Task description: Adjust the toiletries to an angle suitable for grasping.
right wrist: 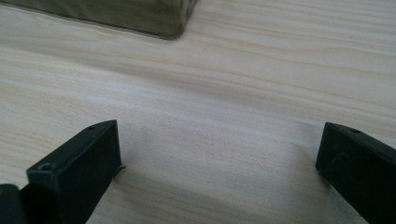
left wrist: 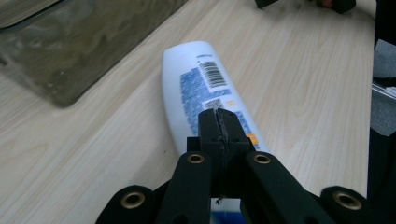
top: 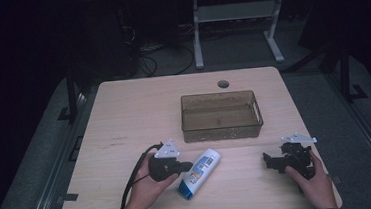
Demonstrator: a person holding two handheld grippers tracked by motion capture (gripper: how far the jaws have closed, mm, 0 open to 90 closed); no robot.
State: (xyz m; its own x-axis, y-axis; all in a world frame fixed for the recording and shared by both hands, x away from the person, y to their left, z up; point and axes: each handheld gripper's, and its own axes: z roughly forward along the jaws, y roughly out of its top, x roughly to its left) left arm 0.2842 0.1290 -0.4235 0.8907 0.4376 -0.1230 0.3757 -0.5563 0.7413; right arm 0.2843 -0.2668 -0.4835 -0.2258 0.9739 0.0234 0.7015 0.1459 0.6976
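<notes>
Jaws of left gripper (left wrist: 219,116) pressed together, empty, tips above the lying white plastic bottle with blue label (left wrist: 205,88); right gripper (right wrist: 219,154) spread wide, well apart.

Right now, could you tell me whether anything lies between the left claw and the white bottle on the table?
Nothing visible does. The left claw, jaws shut together, sits right over the white bottle, which lies on its side on the table. The clear bin stands beyond the bottle, not between them.
</notes>
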